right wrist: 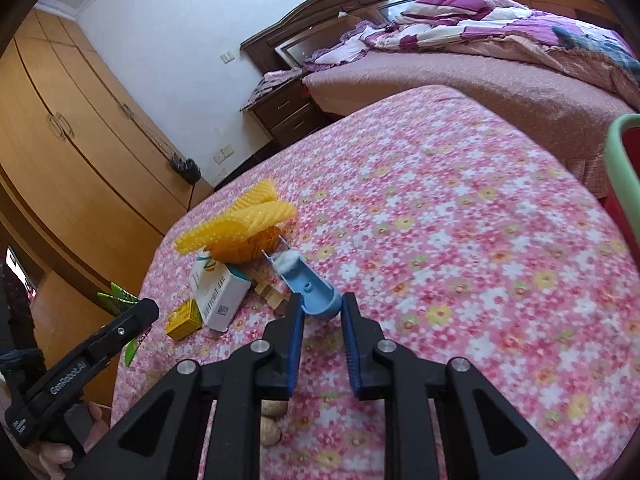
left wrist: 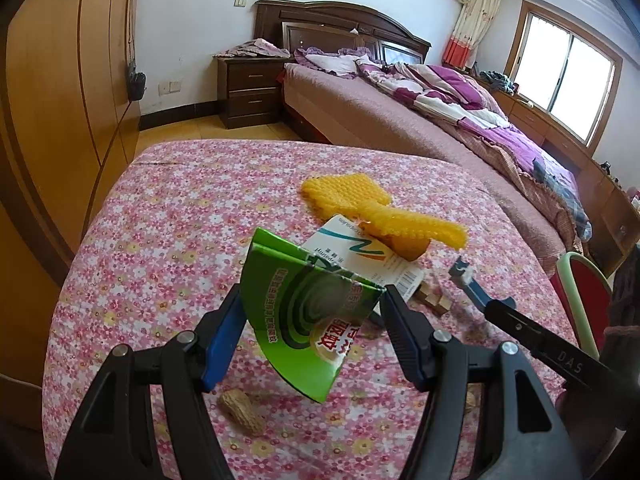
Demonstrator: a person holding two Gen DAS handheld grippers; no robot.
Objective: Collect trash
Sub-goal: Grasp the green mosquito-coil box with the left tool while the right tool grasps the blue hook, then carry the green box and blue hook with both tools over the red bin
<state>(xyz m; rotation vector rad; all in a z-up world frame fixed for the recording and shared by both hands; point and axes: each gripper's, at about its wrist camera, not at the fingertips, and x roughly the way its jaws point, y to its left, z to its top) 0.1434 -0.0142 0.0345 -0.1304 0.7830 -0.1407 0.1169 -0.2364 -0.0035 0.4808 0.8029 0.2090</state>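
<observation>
My left gripper (left wrist: pixel 312 296) is shut on a flattened green carton (left wrist: pixel 304 320) and holds it above the floral table (left wrist: pixel 180 240). My right gripper (right wrist: pixel 322 304) is shut on a blue plastic tool (right wrist: pixel 312 288) with white fluff (right wrist: pixel 286 258) at its far end; the tool also shows in the left wrist view (left wrist: pixel 472 288). On the table lie a white medicine box (right wrist: pixel 218 292), a yellow foam net (right wrist: pixel 240 216) over an orange object (right wrist: pixel 248 246), a small yellow box (right wrist: pixel 184 318), wooden blocks (left wrist: pixel 434 300) and peanuts (left wrist: pixel 242 410).
A bed (left wrist: pixel 400 112) with purple bedding stands behind the table, with a dark nightstand (left wrist: pixel 248 88) beside it. A wooden wardrobe (left wrist: pixel 60 120) runs along the left. A red chair with a green rim (left wrist: pixel 580 280) stands at the table's right edge.
</observation>
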